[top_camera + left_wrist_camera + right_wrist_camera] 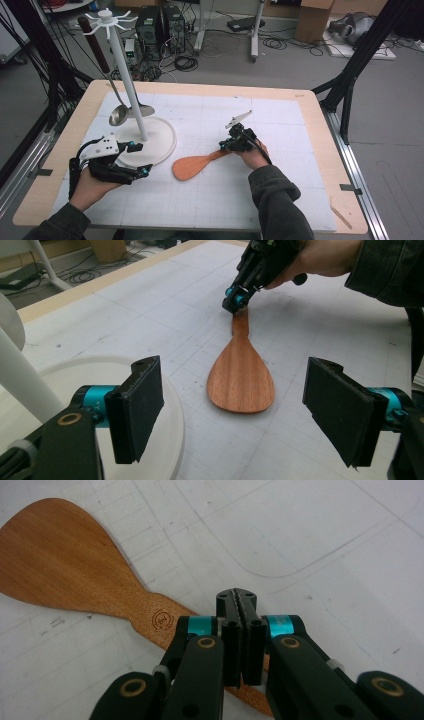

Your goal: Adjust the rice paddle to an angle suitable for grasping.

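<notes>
Here the right claw [231, 145] angled down, its jaws clamped together on the handle of the wooden spatula [192, 166] lying flat on the table [300, 165]; the handle's end was hidden beneath. The left claw [235, 415] rested level beside the stand's base, jaws apart.

The spatula [192, 165] lies on the mat [280, 200], right of the rack's base [162, 140].

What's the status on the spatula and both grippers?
Right gripper jaws shut over wooden spatula handle; blade flat on mat. Left gripper open, empty, beside rack base. Nothing in the way.
</notes>
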Motion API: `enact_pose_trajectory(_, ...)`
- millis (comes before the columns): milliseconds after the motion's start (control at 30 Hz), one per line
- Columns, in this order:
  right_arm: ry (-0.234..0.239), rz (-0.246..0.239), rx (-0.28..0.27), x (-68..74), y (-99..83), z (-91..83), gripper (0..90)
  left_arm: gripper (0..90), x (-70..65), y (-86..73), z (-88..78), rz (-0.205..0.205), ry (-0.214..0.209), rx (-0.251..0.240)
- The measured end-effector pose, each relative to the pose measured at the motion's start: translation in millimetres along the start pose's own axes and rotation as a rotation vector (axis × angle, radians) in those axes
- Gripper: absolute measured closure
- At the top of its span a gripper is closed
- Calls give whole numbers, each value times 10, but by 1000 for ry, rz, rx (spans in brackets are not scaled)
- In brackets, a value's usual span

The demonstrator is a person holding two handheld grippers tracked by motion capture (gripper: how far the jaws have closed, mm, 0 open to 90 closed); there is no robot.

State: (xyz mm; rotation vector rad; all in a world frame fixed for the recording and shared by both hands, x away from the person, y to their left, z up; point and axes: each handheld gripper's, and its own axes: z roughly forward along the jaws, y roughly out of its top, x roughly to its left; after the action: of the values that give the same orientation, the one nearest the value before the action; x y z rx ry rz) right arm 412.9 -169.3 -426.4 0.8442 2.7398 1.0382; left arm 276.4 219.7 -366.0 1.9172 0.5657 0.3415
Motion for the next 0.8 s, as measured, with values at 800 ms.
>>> enact_pose_trajectory(800, 29, 14, 15, 33, -111, -46, 897, 246, -43, -21, 16, 16, -7, 13)
